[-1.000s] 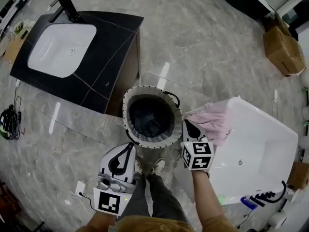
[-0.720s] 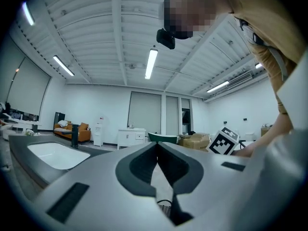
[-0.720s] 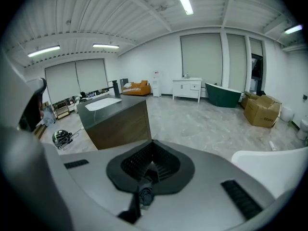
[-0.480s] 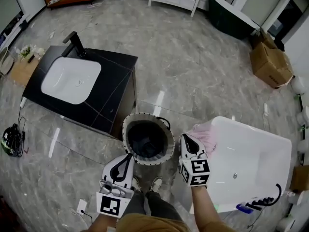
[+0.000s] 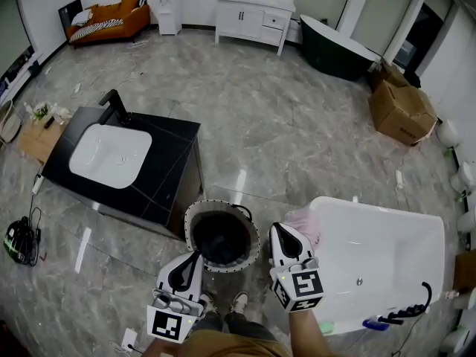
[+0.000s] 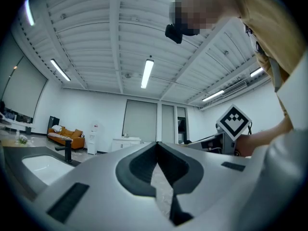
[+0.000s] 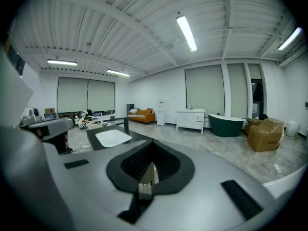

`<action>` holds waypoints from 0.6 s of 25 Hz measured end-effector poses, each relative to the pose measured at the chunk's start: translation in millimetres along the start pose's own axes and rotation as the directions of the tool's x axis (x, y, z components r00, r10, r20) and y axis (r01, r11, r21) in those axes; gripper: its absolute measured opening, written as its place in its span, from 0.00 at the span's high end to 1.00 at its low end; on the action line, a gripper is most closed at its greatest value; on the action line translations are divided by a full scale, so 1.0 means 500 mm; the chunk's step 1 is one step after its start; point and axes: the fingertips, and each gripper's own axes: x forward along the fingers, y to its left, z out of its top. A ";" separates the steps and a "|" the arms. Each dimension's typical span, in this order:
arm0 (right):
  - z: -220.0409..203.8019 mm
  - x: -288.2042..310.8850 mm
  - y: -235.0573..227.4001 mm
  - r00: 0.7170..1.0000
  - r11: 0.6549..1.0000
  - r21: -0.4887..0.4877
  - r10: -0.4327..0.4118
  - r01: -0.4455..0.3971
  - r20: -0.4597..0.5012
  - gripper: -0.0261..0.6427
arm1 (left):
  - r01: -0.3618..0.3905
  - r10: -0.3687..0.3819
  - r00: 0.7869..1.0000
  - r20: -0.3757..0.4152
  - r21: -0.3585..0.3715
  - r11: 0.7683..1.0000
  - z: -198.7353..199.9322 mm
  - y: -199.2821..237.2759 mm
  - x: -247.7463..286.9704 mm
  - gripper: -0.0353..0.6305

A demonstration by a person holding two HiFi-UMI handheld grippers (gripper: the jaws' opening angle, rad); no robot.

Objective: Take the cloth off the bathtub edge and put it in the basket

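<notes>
Showroom with a grey marble floor (image 5: 297, 140); the pink cloth (image 5: 303, 224) lies on the white bathtub (image 5: 387, 251), not in the basket (image 5: 222, 202).

The cloth is bunched on the tub's near-left corner edge, just right of the right gripper (image 5: 277, 230), whose jaws are closed with no cloth between them. The left gripper (image 5: 196, 256) hangs at the basket's near rim, its jaws closed too and holding nothing. The round, dark-lined basket stands on the floor between the tub and a black vanity (image 5: 178, 151) at left, which carries a white sink (image 5: 110, 155) and a black faucet (image 5: 115, 104). Far across the room are an orange sofa (image 5: 104, 17), a white cabinet (image 5: 256, 17) and a dark green tub (image 5: 338, 50); cardboard boxes (image 5: 401, 110) sit at far right.
</notes>
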 end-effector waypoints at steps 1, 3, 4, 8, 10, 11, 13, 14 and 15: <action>0.015 -0.015 -0.003 1.000 1.000 0.007 -0.005 0.005 0.015 0.95 | 0.000 0.000 1.000 0.019 0.001 1.000 0.018 -0.002 0.000 0.94; 0.043 -0.044 -0.008 0.999 1.000 0.014 -0.011 0.011 0.044 0.95 | 0.003 -0.004 0.999 0.045 0.010 1.000 0.049 -0.007 -0.003 0.94; 0.058 -0.058 -0.008 0.998 1.000 0.011 -0.012 0.011 0.058 0.95 | 0.004 -0.005 0.999 0.054 0.017 1.000 0.063 -0.008 -0.006 0.94; 0.124 -0.106 0.000 0.993 1.000 -0.031 0.002 0.002 0.120 0.95 | -0.010 0.006 0.996 0.089 0.042 0.999 0.109 -0.010 -0.025 0.94; 0.151 -0.132 0.001 0.988 0.999 -0.045 0.008 -0.001 0.153 0.95 | -0.015 0.009 0.994 0.106 0.056 0.998 0.129 -0.014 -0.036 0.94; 0.163 -0.147 0.001 0.986 0.999 -0.047 0.009 -0.001 0.167 0.95 | -0.017 0.009 0.992 0.124 0.064 0.998 0.142 -0.017 -0.041 0.94; 0.185 -0.176 0.000 0.981 0.999 -0.049 0.011 -0.001 0.193 0.95 | -0.021 0.008 0.987 0.162 0.083 0.996 0.170 -0.023 -0.049 0.94; 0.194 -0.190 0.000 0.978 0.999 -0.049 0.011 -0.001 0.206 0.95 | -0.023 0.008 0.985 0.170 0.089 0.996 0.180 -0.026 -0.052 0.94; 0.202 -0.202 -0.001 0.976 0.999 -0.049 0.010 0.001 0.219 0.95 | -0.026 0.009 0.985 0.174 0.095 0.995 0.188 -0.027 -0.055 0.94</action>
